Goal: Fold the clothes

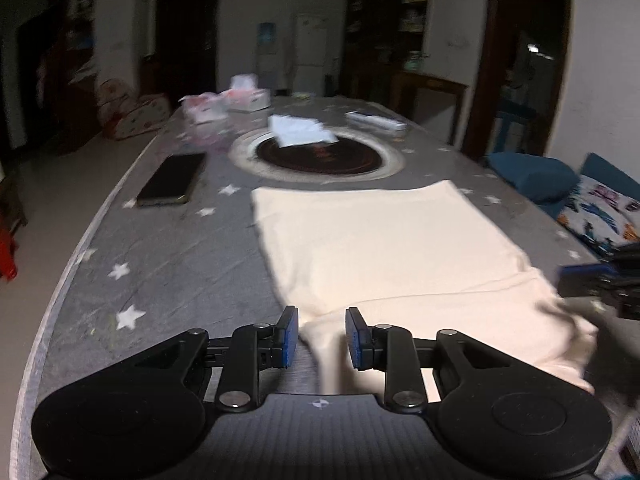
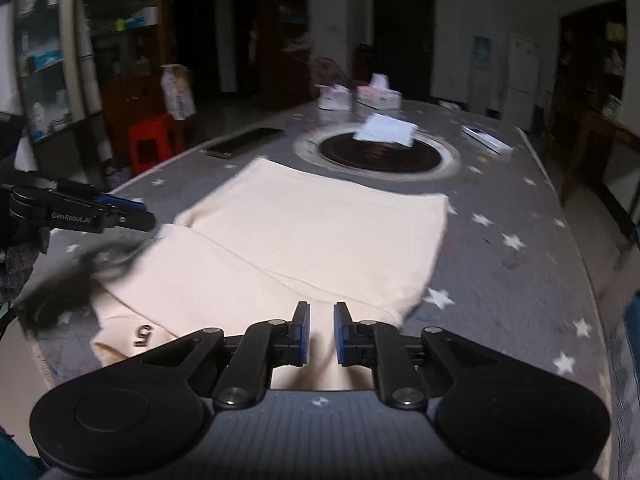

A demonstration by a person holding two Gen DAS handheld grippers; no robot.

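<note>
A cream garment (image 1: 384, 244) lies partly folded on the grey star-patterned table (image 1: 160, 248); it also shows in the right wrist view (image 2: 304, 240), with a small dark logo near its front left corner. My left gripper (image 1: 322, 338) stands at the garment's near left corner, jaws a little apart, with a fold of cream cloth hanging between them. My right gripper (image 2: 321, 334) stands at the garment's near right edge, jaws a little apart with cloth between them. The left gripper (image 2: 120, 216) also shows at the left of the right wrist view. The right gripper (image 1: 612, 280) shows at the right edge of the left wrist view.
A round dark hotplate (image 1: 320, 156) sits in the table's middle with white paper (image 1: 300, 130) on it. A black phone (image 1: 172, 180) lies at the left. Tissue boxes (image 1: 248, 98) and a flat white box (image 1: 376, 120) stand at the far end. A red stool (image 2: 154, 142) stands beside the table.
</note>
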